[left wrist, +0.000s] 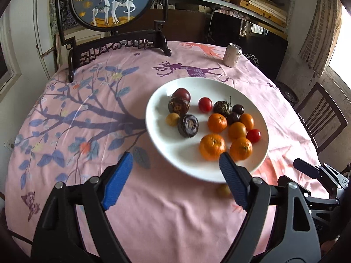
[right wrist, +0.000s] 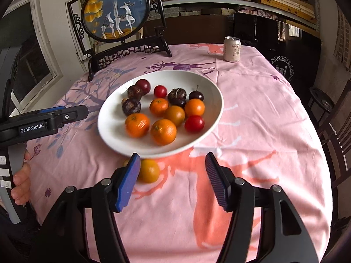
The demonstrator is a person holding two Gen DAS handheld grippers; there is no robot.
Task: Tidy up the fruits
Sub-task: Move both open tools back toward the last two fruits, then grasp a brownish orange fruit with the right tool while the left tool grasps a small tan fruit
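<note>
A white plate (left wrist: 166,144) (right wrist: 109,131) on the pink tablecloth holds several fruits: mandarins (left wrist: 212,146) (right wrist: 163,131), red cherry tomatoes (left wrist: 205,104) (right wrist: 194,123), dark cherries (left wrist: 238,109), dark wrinkled fruits (left wrist: 188,125) and a small yellow one (left wrist: 172,119). A yellow-orange fruit (right wrist: 149,171) lies on the cloth just in front of the plate; it shows in the left wrist view (left wrist: 223,190) too. My left gripper (left wrist: 175,168) is open and empty, near the plate's front edge. My right gripper (right wrist: 172,164) is open and empty, the loose fruit beside its left finger.
A drink can (left wrist: 232,55) (right wrist: 232,49) stands at the far right of the table. A framed round deer picture on a dark stand (left wrist: 114,2) (right wrist: 116,11) stands at the back. A wooden chair (left wrist: 322,118) is on the right.
</note>
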